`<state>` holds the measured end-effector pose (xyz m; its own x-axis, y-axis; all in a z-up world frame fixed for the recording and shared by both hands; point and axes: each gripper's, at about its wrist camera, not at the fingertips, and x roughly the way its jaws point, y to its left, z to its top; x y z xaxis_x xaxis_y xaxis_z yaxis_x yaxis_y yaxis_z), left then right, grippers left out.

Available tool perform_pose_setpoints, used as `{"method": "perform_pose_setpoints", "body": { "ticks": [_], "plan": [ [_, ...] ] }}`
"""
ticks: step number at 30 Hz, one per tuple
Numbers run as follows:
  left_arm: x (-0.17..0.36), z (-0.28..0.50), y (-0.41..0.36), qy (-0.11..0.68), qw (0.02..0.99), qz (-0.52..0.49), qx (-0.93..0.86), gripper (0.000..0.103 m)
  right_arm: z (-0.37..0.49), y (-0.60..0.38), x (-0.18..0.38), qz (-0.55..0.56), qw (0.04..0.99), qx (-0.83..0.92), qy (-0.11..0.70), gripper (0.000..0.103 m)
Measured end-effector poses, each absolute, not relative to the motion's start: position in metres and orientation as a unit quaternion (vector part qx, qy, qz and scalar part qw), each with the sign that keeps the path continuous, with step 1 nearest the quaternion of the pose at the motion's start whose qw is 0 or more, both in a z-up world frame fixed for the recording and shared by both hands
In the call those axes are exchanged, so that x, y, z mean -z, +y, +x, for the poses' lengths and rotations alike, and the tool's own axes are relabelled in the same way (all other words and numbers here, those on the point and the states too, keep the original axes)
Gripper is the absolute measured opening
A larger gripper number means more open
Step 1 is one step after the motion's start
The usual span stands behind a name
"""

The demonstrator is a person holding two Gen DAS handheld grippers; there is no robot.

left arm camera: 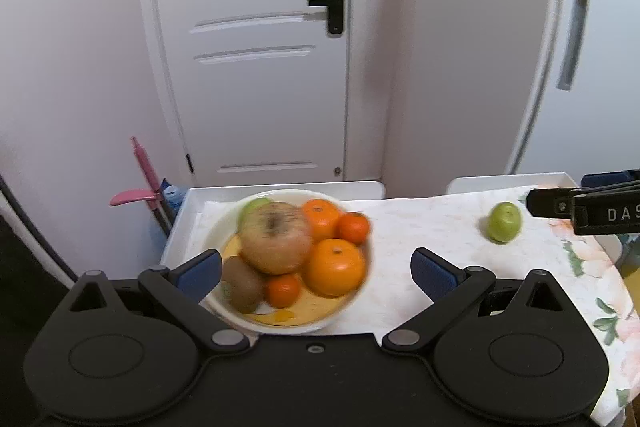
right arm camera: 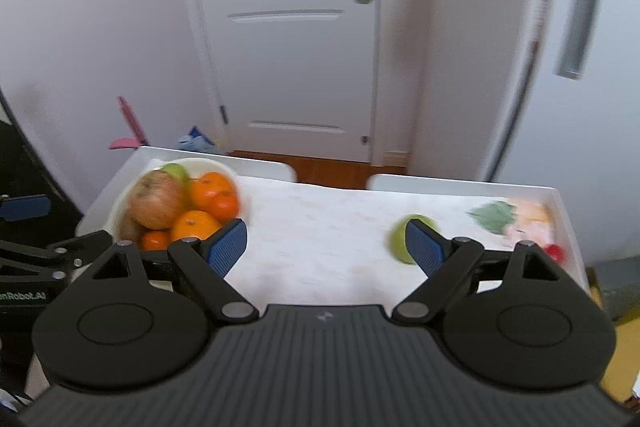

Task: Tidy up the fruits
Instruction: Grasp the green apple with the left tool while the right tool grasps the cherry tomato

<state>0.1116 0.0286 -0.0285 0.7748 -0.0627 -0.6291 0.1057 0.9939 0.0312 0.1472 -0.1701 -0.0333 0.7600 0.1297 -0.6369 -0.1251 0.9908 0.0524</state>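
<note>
A white panelled door (left arm camera: 256, 47) with a black lever handle (left arm camera: 334, 1) fills the background. A pink dustpan (left arm camera: 132, 197) and its pink handle lean against the wall, left of the counter (left arm camera: 420, 223) (white-rimmed, spread with a floral cloth (left arm camera: 592, 267)). A strip of wooden floor (right arm camera: 332, 167) shows below the door.

On your left the bowl (left arm camera: 224, 227) sits on the table (left arm camera: 420, 227), with an apple (left arm camera: 276, 237), oranges (left arm camera: 335, 267) and a kiwi (left arm camera: 242, 283) piled in it. Well apart to your right, a lone fruit (left arm camera: 505, 221) lies on the table. A door (left arm camera: 256, 47) stands behind the table.
</note>
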Motion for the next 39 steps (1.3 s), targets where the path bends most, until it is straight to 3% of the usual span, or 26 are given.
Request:
{"method": "perform_pose_setpoints", "body": {
  "ticks": [19, 32, 39],
  "plan": [
    [0.066, 0.128, -0.13, 0.333, 0.934, 0.071, 0.109, 0.102, 0.132, -0.33, 0.081, 0.06, 0.935, 0.052, 0.345, 0.101],
    [0.12, 0.194, -0.19, 0.331, 0.931, 0.081, 0.13, 0.101, 0.181, -0.357, 0.133, 0.116, 0.925, 0.127, 0.339, 0.098],
    [0.146, 0.22, -0.205, 0.346, 0.923, 0.092, 0.144, 0.091, 0.195, -0.356, 0.158, 0.131, 0.917, 0.157, 0.343, 0.092]
  ]
}}
